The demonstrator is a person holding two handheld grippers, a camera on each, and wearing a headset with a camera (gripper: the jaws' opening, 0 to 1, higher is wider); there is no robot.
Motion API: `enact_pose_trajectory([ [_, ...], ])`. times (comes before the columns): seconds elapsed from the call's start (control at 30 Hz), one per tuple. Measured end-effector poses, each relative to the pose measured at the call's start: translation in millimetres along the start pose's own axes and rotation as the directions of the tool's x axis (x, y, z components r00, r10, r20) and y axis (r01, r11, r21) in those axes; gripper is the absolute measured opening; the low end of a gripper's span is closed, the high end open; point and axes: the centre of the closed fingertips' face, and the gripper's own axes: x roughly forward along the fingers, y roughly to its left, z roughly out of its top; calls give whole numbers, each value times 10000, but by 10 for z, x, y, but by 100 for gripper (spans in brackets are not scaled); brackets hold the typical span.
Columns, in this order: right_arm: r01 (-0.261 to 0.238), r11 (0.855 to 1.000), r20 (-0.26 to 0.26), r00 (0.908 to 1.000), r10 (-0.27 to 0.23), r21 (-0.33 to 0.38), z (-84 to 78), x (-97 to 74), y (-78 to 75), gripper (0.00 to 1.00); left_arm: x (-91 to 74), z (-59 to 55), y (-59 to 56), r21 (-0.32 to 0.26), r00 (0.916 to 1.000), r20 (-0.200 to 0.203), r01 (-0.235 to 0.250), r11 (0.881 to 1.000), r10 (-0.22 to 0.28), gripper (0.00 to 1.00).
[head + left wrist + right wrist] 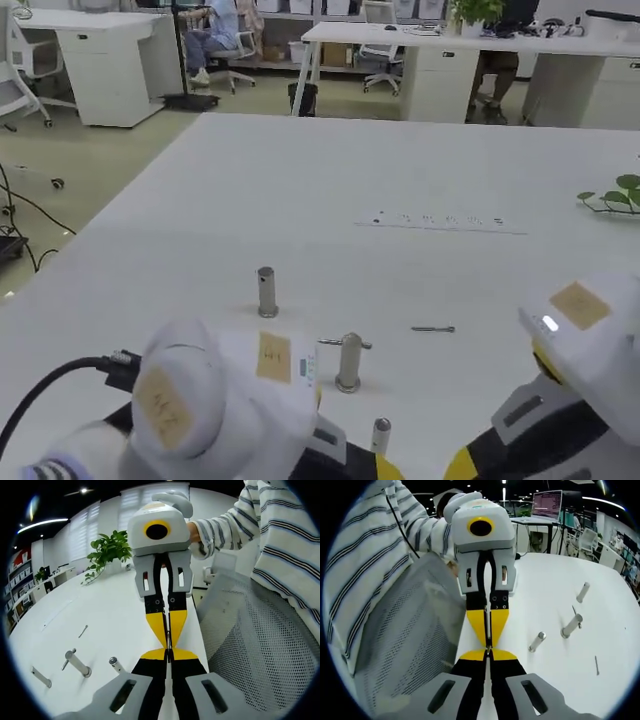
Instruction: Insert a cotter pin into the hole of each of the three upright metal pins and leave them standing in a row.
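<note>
Three upright metal pins stand in a diagonal row on the white table (200, 220): the far pin (266, 291), the middle pin (348, 362) and the near pin (380, 436). A cotter pin (345, 344) sits through the middle pin's top. One loose cotter pin (433, 329) lies flat to its right. My left gripper (170, 654) and right gripper (488, 653) are both shut, meeting tip to tip near the table's front edge, with nothing seen between the jaws. The near pin (116, 665) stands just beside them.
A potted plant (615, 198) sits at the table's right edge, and a thin strip (440, 222) lies farther back. A grey mesh chair back (250, 630) and a striped sleeve (280, 535) are close behind the grippers. Desks and chairs stand beyond.
</note>
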Motion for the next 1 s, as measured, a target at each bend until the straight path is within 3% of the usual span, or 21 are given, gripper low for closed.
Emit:
enact_pose_trajectory([
  [0.63, 55, 9999, -214, 9998, -58, -148, -27, 0, -13, 3, 5, 24, -3, -141, 9998, 218, 14, 9999, -11, 0],
  [1.0, 287, 9992, 85, 9996, -285, -260, -28, 14, -68, 3, -6, 7, 49, -609, 9997, 255, -35, 9981, 50, 0],
])
